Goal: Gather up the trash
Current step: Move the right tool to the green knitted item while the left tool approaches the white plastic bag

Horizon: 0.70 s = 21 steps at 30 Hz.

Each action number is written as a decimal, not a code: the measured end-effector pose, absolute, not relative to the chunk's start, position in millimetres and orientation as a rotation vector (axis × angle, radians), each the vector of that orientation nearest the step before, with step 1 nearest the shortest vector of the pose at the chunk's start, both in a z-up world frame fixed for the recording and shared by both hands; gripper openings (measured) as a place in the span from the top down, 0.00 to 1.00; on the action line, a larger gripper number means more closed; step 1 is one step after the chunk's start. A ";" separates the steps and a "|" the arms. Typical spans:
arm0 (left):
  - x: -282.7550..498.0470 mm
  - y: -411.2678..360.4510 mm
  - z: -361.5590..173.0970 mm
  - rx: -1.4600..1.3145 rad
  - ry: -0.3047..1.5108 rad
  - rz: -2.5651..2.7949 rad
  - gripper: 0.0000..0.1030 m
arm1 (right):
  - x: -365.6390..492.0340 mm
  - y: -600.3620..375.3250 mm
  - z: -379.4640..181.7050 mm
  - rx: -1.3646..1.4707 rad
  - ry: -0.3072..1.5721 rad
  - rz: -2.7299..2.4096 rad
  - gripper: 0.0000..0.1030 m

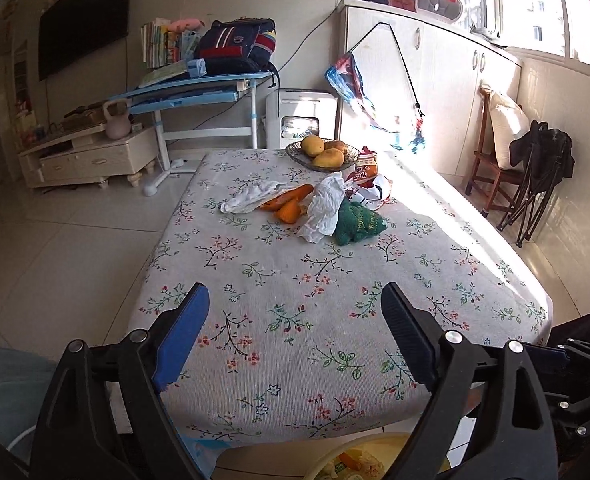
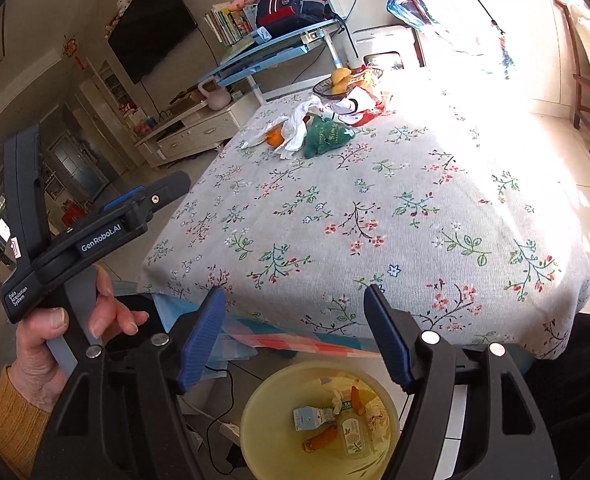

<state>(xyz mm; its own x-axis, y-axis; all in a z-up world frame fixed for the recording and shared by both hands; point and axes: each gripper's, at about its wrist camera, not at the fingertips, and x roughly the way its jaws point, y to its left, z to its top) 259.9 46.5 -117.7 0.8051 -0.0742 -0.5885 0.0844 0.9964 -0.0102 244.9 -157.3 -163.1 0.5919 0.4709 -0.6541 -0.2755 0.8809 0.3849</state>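
Observation:
On the floral table point(image 1: 295, 300) lie crumpled white tissue point(image 1: 323, 208), orange peels point(image 1: 289, 202), another white tissue point(image 1: 251, 198), a green plush point(image 1: 359, 222) and a red snack packet point(image 1: 365, 170). The same pile shows in the right wrist view point(image 2: 295, 128). My left gripper point(image 1: 295, 300) is open and empty over the near table edge. My right gripper point(image 2: 295, 304) is open and empty above a yellow bin point(image 2: 255, 432) on the floor, which holds a bottle point(image 2: 351, 432), a small carton point(image 2: 307, 420) and peel point(image 2: 321, 438). The left gripper's body point(image 2: 95, 236) shows at left.
A bowl of fruit point(image 1: 323, 152) stands at the table's far end. A blue desk point(image 1: 199, 92) with a backpack, a TV stand point(image 1: 87, 156) and a white cabinet point(image 1: 435, 80) lie beyond. A chair point(image 1: 495, 160) stands at right. Cables lie on the floor point(image 2: 215, 400).

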 end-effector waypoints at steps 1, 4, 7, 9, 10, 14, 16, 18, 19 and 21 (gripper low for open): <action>264.0 48.0 -119.3 0.016 0.632 -0.080 0.18 | 250.2 -154.9 -161.1 0.240 0.829 0.443 0.32; 275.4 51.4 -125.3 0.015 0.645 -0.071 0.18 | 265.8 -150.8 -156.2 0.191 0.821 0.450 0.32; 287.0 54.9 -130.6 0.005 0.658 -0.065 0.18 | 282.2 -149.1 -154.7 0.149 0.820 0.452 0.31; 294.6 56.8 -133.5 -0.013 0.666 -0.066 0.18 | 293.7 -149.0 -155.0 0.128 0.822 0.450 0.31; 298.2 57.4 -134.5 -0.022 0.669 -0.067 0.18 | 299.5 -149.1 -155.5 0.118 0.824 0.448 0.31; 312.8 54.3 -136.8 -0.026 0.675 -0.081 0.18 | 323.6 -148.5 -156.4 0.081 0.835 0.444 0.31; 321.2 49.2 -135.7 -0.007 0.674 -0.089 0.18 | 336.1 -147.7 -156.1 0.061 0.837 0.443 0.31; 330.1 44.9 -133.1 0.014 0.669 -0.097 0.18 | 348.8 -145.1 -155.6 0.038 0.838 0.443 0.31; 334.3 42.9 -131.3 0.021 0.667 -0.100 0.18 | 355.4 -143.4 -155.5 0.029 0.838 0.444 0.31; 343.7 40.9 -128.7 0.026 0.663 -0.105 0.18 | 368.8 -139.8 -156.6 0.010 0.842 0.446 0.31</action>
<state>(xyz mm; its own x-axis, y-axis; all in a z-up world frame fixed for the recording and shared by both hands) 343.7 40.9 -128.7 0.7829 -0.0889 -0.6158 0.1056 0.9944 -0.0093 368.8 -139.8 -156.6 0.5796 0.3850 -0.7182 -0.3773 0.9080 0.1822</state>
